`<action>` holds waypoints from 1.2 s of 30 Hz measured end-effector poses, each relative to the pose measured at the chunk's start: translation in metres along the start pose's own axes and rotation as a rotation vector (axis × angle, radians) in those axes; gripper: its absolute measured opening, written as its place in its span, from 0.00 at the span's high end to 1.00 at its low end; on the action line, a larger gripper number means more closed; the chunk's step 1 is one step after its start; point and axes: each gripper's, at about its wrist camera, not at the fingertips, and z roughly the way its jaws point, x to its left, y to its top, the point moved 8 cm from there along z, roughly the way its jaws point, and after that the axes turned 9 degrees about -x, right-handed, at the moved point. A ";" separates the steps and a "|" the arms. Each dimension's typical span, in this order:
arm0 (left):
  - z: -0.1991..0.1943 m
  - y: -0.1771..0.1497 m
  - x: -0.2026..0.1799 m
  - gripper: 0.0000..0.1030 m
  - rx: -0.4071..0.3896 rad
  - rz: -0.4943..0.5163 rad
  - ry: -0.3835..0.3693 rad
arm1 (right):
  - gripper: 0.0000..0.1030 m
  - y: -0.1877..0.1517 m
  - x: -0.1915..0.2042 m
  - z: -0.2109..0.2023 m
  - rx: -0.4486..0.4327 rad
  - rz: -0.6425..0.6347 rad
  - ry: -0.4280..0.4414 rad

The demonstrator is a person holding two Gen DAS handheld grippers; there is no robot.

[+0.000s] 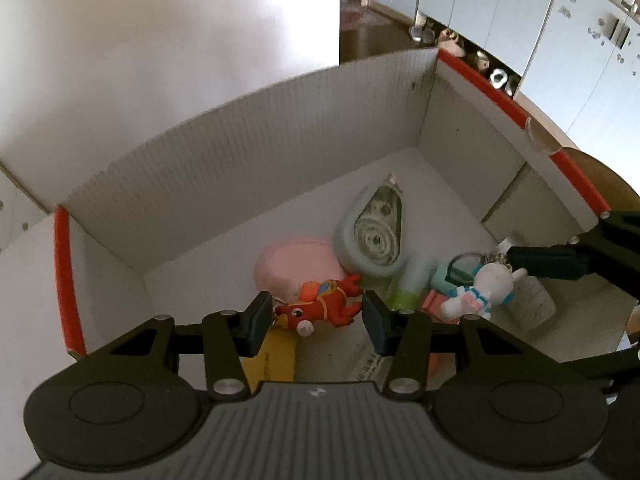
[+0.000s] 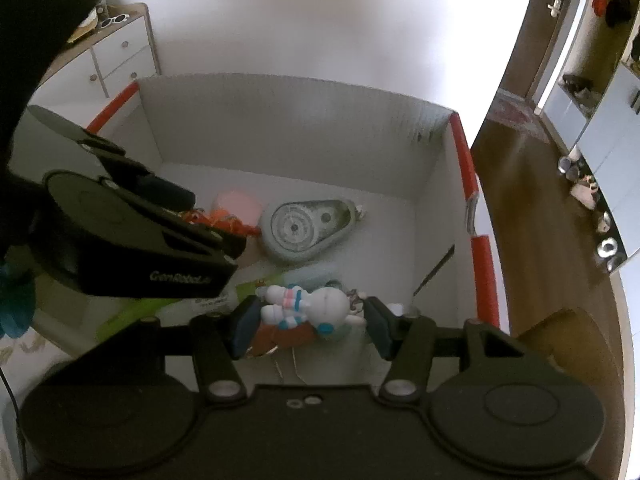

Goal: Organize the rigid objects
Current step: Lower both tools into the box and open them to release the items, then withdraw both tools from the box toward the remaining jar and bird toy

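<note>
I have both tools low inside the box (image 1: 248, 152), left tool (image 1: 316, 318) pinching the red toy (image 1: 324, 306) at lower centre, right tool (image 2: 306, 320) pinching the white toy (image 2: 312, 304); next, I judge, release each gently.

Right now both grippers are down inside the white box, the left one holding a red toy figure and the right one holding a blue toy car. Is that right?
Not quite. The right gripper holds a white rabbit figure, not a blue toy car; the right wrist view shows it between the pads. The rest stands: the left gripper holds the red toy figure, both inside the white box.
</note>
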 end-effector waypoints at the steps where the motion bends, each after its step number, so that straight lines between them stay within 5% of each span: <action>1: 0.000 0.000 0.000 0.53 0.000 0.001 -0.002 | 0.46 -0.002 -0.001 0.000 0.003 0.006 0.001; 17: -0.001 0.006 -0.006 0.49 -0.019 0.015 -0.011 | 0.38 -0.004 -0.001 -0.007 -0.027 0.012 -0.008; 23: -0.024 0.011 -0.007 0.39 -0.078 0.006 -0.037 | 0.38 0.002 -0.004 -0.030 -0.067 0.045 -0.007; 36: -0.098 0.012 -0.018 0.39 -0.202 0.027 -0.085 | 0.36 0.009 0.001 -0.101 -0.180 0.113 0.000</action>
